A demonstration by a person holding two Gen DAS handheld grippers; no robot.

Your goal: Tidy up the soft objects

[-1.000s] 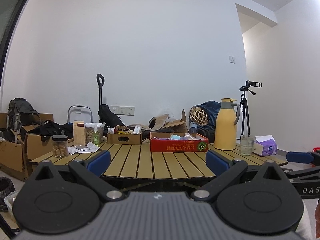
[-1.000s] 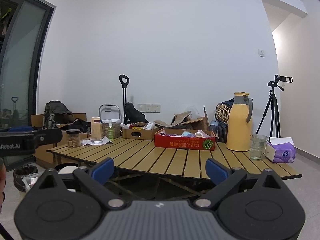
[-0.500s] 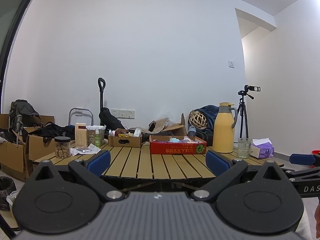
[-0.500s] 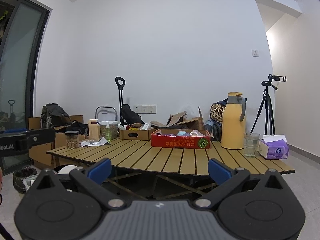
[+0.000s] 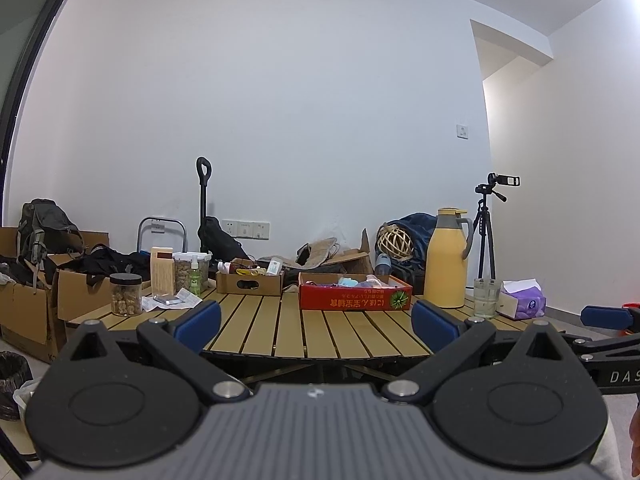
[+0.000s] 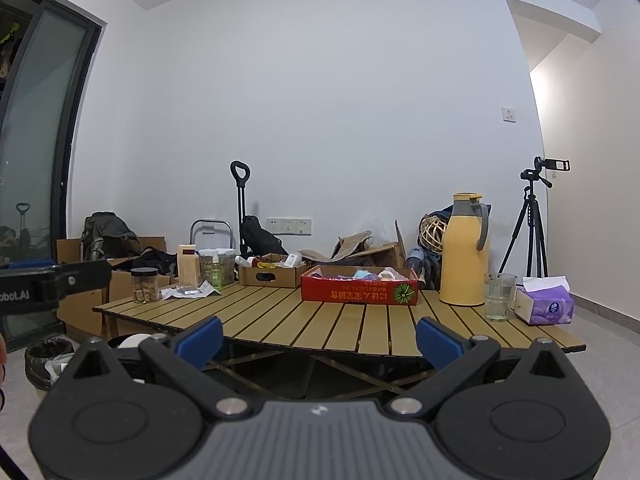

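Soft objects [image 5: 362,281] lie heaped in the red box [image 5: 355,298], mid-frame on the slatted surface [image 5: 312,328]. Both the left tongs [image 5: 316,322] and the right tongs [image 6: 318,336] gape wide and empty, low in frame, short of the surface's near edge. A yellow jug [image 6: 464,250] stands right of the box.

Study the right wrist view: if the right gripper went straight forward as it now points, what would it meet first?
Probably the near edge of the slatted table, which lies between the open fingers of the right gripper. The red box stands farther back on the same line. Depth is unclear, so the gripper might pass just above the edge.
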